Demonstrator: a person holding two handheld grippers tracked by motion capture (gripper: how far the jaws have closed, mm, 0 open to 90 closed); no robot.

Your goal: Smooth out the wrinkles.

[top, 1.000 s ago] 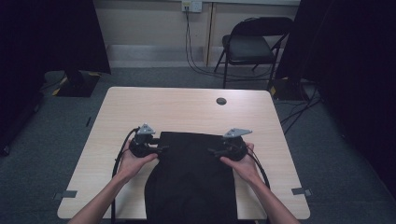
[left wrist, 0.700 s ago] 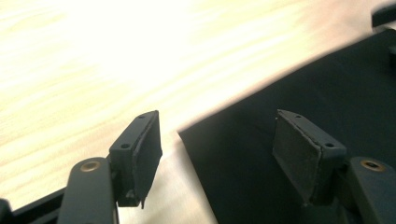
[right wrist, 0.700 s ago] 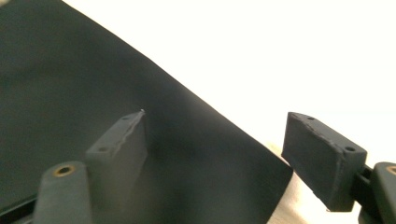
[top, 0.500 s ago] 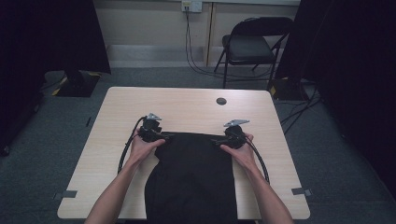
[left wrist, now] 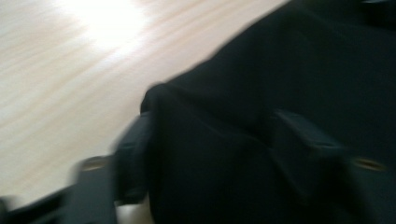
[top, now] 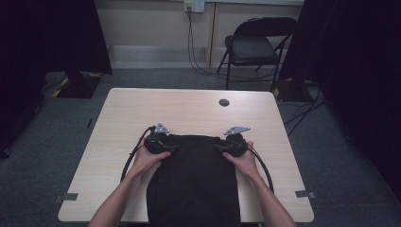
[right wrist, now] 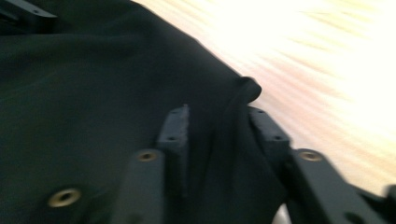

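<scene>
While the black garment (top: 196, 179) lies flat on the counter (top: 189, 109), hanging over its near edge, the left tool (top: 164, 145) and right tool (top: 226, 147), jaws just closing, each pinch a far corner; any folding is not yet done.

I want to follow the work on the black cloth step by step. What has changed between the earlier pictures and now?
Both hands moved back toward the person, from the cloth's far edge half a second ago. The left gripper and right gripper have just been closing their jaws, each with a corner fold of the black fabric cloth between them. The light wooden table and black folding chair stayed in place.
</scene>
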